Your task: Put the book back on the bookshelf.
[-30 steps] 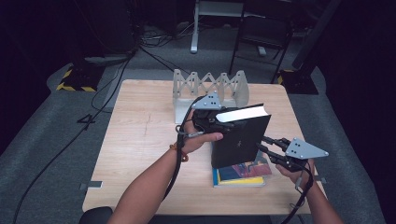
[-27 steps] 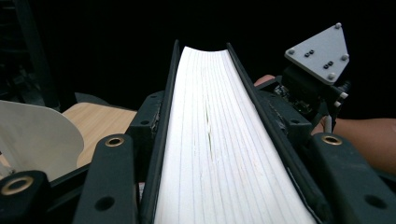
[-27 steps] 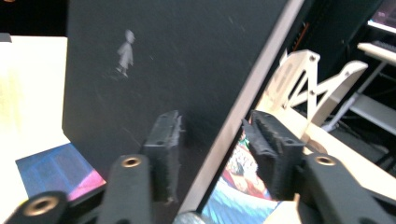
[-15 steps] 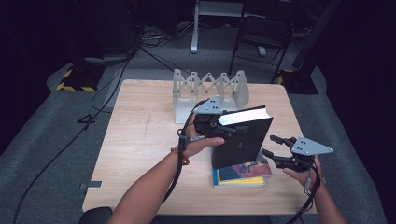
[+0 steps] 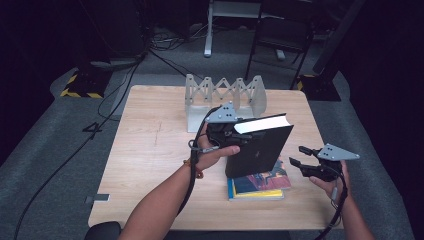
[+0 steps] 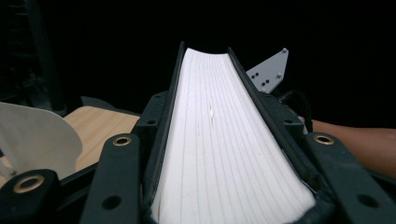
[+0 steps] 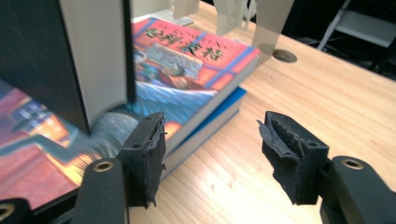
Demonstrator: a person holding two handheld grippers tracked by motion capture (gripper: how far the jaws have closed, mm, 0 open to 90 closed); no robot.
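L gripper [image 5: 235, 131] clamps the black book [image 5: 257, 150] upright over two flat books [image 5: 260, 184]. R gripper [image 5: 305, 156] is open, w/ nothing between its jaws. Grey rack [image 5: 225, 95] stands far back.

My black hardcover book [image 5: 257, 150] stands upright, white page edges up, on two stacked colourful books [image 5: 260, 184] near the table's front edge.

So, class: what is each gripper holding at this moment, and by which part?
The left gripper clamps the black book across its covers at the upper page edge, standing it on the stacked books. The right gripper is open and holds nothing.
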